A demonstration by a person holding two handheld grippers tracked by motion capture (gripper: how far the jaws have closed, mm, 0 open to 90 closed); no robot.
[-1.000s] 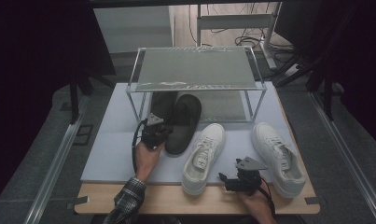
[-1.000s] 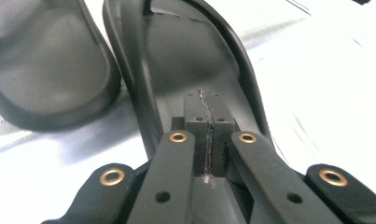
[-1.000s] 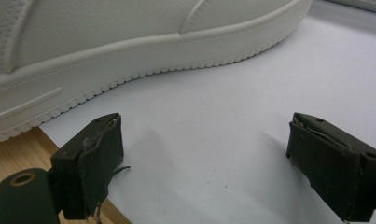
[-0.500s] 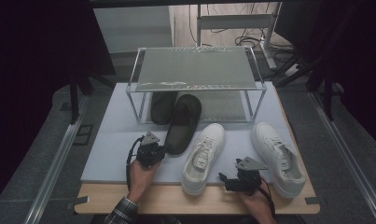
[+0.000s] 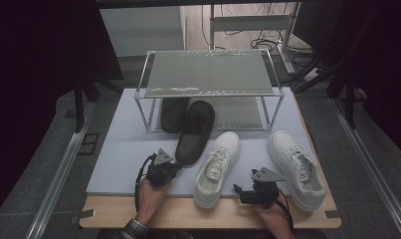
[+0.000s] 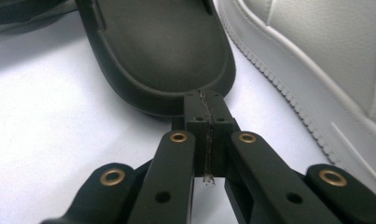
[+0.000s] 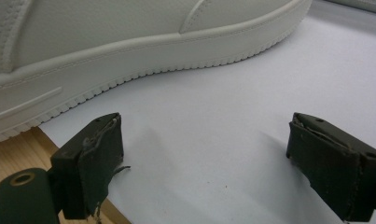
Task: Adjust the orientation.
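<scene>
From the high view, my left gripper has drawn back toward me and sunk low since a second ago, when it sat up beside the dark slipper; now it rests on the pale mat with its tips at that slipper's heel, while the slipper lies where it was, its toe under the wire shoe rack beside its mate. I take that as lining up to shove the slipper onward under the rack rather than to lift it. My right gripper has not stirred, parked between the two white sneakers. In the left gripper view the jaws are pressed flat together with nothing between them, tips apparently touching the slipper's heel rim, though I cannot be sure of contact; the toe is cut off. In the right gripper view the jaws stand wide apart over bare mat, a white sneaker's sole beyond, its upper cropped.
</scene>
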